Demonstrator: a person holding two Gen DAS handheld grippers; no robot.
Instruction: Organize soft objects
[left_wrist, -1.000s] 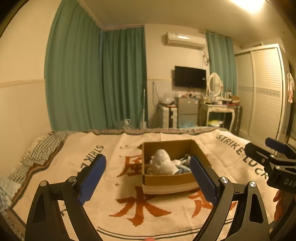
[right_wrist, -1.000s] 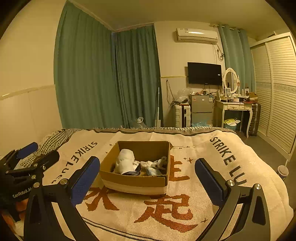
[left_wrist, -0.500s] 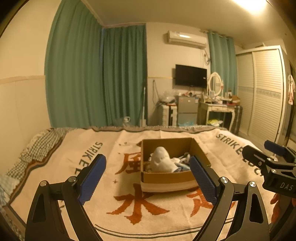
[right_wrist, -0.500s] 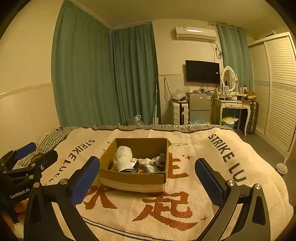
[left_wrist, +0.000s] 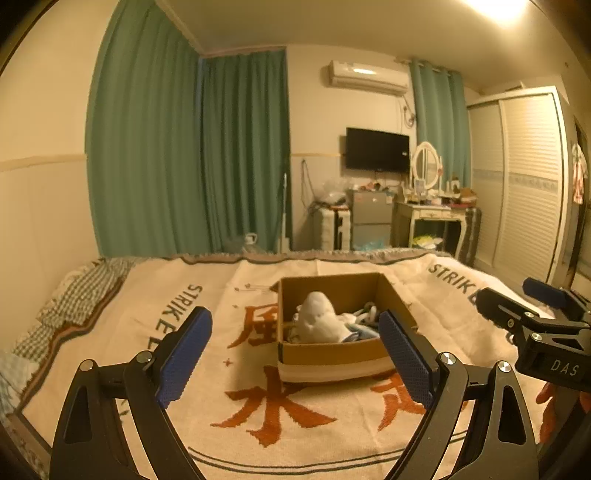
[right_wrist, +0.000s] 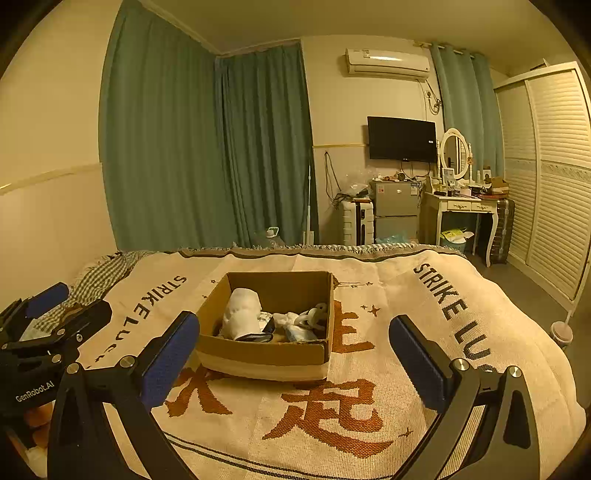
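Along the left side, green curtains (right_wrist: 207, 147) hang from ceiling to floor, and a checked cloth (right_wrist: 99, 275) lies bunched at the bed's left edge. The bed is covered by a cream blanket (right_wrist: 388, 332) woven with dark "STRIKE LUCK" lettering and large orange characters. In the middle of it sits an open cardboard box (right_wrist: 266, 354), with nothing between it and the two tools. Inside, a white plush toy (right_wrist: 242, 314) leans at the left, and a heap of smaller soft items (right_wrist: 303, 323) fills the right side; what each one is cannot be made out. Beyond the foot of the bed stand a white suitcase (right_wrist: 352, 221), a small grey fridge (right_wrist: 395, 210) under a wall television (right_wrist: 402, 139), a white dressing table (right_wrist: 465, 210) with an oval mirror, and louvred wardrobe doors (right_wrist: 554, 177) on the far right. An air conditioner (right_wrist: 388, 62) is mounted high on the wall.

The left gripper (left_wrist: 295, 354) is held level above the blanket, pointing at the box, its jaws spread wide with nothing between them. The right gripper (right_wrist: 293, 358) hovers beside it at similar height, jaws likewise spread wide and empty, framing the box's near wall.
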